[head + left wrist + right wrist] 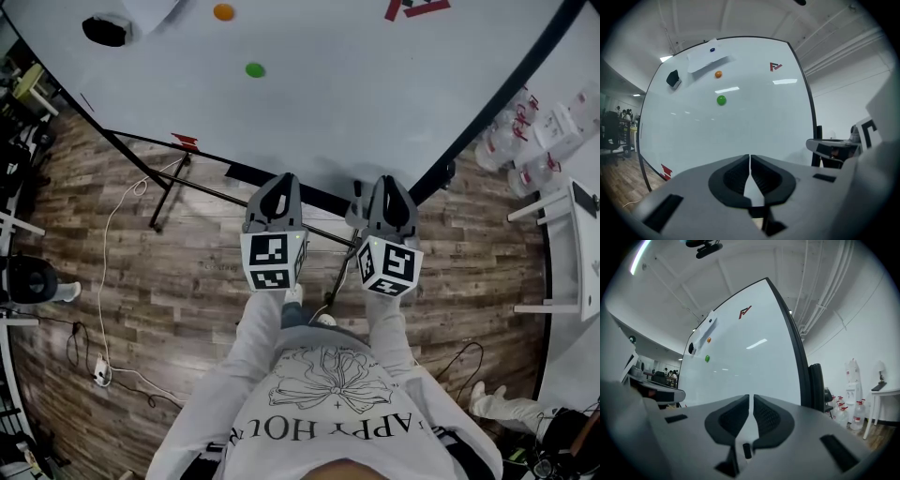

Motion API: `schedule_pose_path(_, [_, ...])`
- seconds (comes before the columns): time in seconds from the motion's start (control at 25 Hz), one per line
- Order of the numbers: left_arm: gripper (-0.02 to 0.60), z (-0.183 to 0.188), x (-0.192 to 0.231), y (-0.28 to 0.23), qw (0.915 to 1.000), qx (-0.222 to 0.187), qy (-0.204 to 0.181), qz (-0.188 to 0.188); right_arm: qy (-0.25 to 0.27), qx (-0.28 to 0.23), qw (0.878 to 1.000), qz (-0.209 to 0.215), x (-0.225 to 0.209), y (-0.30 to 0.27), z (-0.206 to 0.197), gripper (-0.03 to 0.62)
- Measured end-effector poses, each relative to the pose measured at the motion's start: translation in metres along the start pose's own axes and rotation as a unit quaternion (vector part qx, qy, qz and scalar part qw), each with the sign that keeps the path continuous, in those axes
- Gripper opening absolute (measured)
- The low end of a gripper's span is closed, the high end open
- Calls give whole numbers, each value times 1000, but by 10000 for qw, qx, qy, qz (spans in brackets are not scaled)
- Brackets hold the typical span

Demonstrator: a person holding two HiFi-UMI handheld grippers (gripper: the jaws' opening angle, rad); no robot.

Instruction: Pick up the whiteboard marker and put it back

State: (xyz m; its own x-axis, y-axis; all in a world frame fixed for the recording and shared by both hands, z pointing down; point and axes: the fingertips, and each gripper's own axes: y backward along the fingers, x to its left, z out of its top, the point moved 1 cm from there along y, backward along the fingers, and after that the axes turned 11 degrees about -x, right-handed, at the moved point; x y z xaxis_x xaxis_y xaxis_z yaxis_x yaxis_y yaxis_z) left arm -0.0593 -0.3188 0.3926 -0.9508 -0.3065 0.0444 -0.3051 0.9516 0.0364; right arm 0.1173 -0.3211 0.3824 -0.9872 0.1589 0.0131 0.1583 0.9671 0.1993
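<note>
A big whiteboard [356,94] stands in front of me on a black frame. I cannot make out a marker in any view. My left gripper [274,184] is held just short of the board's lower edge; in the left gripper view its jaws [750,158] are shut with nothing between them. Beside it is my right gripper [390,184]. Its jaws [751,398] stand a thin slit apart and hold nothing. On the board are a black eraser [105,30], an orange magnet [223,11], a green magnet [254,69] and a red logo [417,7].
The board's black stand legs [169,192] and a white cable [112,234] lie on the wood floor at left. Water bottles [525,141] and a white table [577,244] stand at right. A dark office chair [28,278] is at far left.
</note>
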Motion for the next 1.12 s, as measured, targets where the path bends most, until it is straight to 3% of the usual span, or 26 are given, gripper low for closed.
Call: schedule_pose_path(1.12, [12,5,-2,0,10000,-40,-51,63,40,-20,10000,38,-3,-1,2,17])
